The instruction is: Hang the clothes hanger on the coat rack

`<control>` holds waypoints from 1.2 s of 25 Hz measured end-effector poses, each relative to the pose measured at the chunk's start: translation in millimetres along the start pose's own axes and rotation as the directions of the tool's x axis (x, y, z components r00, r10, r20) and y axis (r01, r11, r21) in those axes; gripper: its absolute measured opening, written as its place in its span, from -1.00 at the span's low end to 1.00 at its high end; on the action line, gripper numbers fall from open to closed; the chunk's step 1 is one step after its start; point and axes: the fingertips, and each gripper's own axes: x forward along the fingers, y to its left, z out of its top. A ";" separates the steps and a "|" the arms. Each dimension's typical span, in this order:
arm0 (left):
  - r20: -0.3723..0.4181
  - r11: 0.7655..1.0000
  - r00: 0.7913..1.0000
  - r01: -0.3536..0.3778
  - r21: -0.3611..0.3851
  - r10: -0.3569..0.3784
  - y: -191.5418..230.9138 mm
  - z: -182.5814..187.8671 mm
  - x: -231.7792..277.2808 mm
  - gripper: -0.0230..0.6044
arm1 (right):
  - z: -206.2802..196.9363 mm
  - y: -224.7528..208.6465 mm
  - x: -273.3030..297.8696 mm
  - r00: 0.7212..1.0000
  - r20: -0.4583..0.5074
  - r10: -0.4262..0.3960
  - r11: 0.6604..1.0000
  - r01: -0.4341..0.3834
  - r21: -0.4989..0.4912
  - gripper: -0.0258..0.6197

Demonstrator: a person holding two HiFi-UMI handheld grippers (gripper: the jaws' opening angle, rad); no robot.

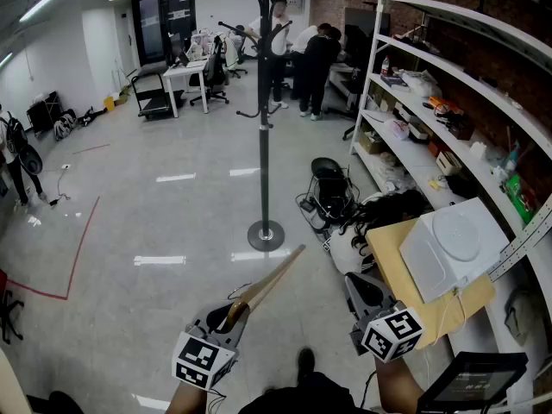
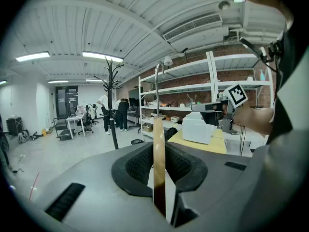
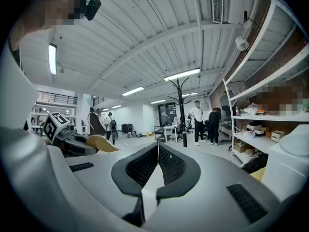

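A light wooden clothes hanger (image 1: 269, 283) sticks out forward and to the right from my left gripper (image 1: 233, 314), which is shut on one end of it. In the left gripper view the wood (image 2: 159, 163) stands edge-on between the pads, its metal hook (image 2: 157, 83) rising above. The black coat rack (image 1: 264, 128) stands on the floor well ahead, its round base (image 1: 266, 235) beyond the hanger's tip. My right gripper (image 1: 362, 293) is low at the right, shut with nothing between its pads (image 3: 158, 147). In the right gripper view the hanger (image 3: 100, 143) shows at the left and the rack (image 3: 182, 114) far off.
White shelving (image 1: 448, 102) with clutter runs along the right wall. A white appliance (image 1: 453, 248) sits on a yellow board by my right gripper. Black bags and a stool (image 1: 332, 192) lie right of the rack's base. People (image 1: 319, 63) and desks (image 1: 185, 76) are at the back.
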 end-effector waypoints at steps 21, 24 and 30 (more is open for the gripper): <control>-0.018 1.000 1.000 -0.007 0.006 0.007 80.9 69.0 186.3 -0.76 | 33.5 -142.0 168.4 0.988 0.046 0.148 0.989 -0.149 0.015 -0.90; -0.015 1.000 1.000 -0.002 0.004 0.002 89.4 78.0 207.8 -0.76 | 34.3 -159.6 187.3 0.988 0.045 0.151 0.988 -0.152 0.035 -0.90; -0.031 0.999 0.999 0.039 0.022 -0.039 115.4 83.7 247.2 -0.76 | 40.1 -185.8 228.6 0.990 0.032 0.135 0.991 -0.136 0.018 -0.90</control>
